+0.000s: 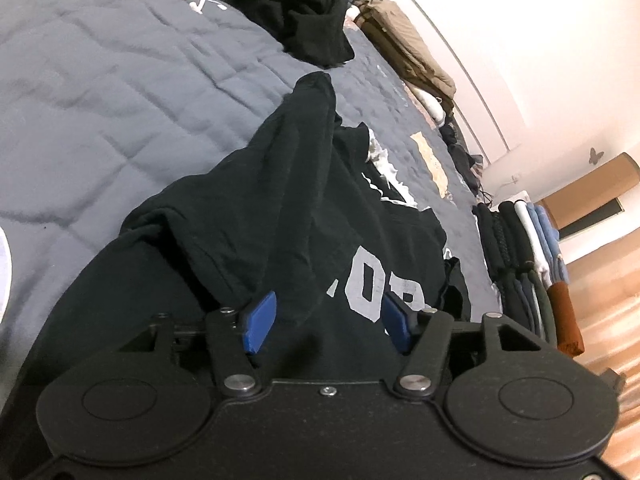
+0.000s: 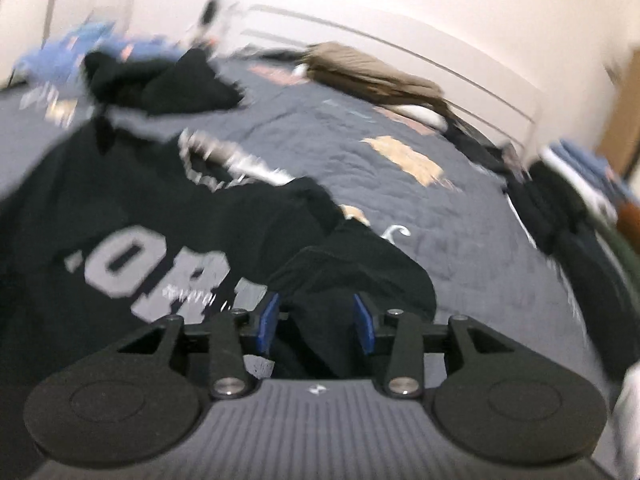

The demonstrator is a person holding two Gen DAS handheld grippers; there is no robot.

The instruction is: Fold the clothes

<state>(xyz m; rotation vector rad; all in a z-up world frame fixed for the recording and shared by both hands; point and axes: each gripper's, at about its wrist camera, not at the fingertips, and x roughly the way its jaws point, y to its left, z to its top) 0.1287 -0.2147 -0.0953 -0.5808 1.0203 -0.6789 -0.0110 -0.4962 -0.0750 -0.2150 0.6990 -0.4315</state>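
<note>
A black T-shirt (image 1: pixel 280 208) with grey block letters (image 1: pixel 376 292) lies rumpled on the grey-blue quilt (image 1: pixel 120 80). One sleeve or corner of it stretches away toward the far side. My left gripper (image 1: pixel 328 320) sits right over the shirt's near edge, blue pads (image 1: pixel 260 324) apart, with a ridge of black cloth lying loosely between them. In the blurred right wrist view the same shirt (image 2: pixel 100 200) fills the left side. My right gripper (image 2: pixel 316 322) is open, and a folded black flap runs between its spread pads (image 2: pixel 364 324) without being pinched.
A crumpled black garment (image 1: pixel 296 8) and a tan one (image 1: pixel 408 44) lie farther up the bed by the white wall. A stack of folded clothes (image 1: pixel 528 260) stands at the bed's right edge, above a wooden floor (image 1: pixel 600 320). Blue fabric (image 2: pixel 72 52) sits at the far left.
</note>
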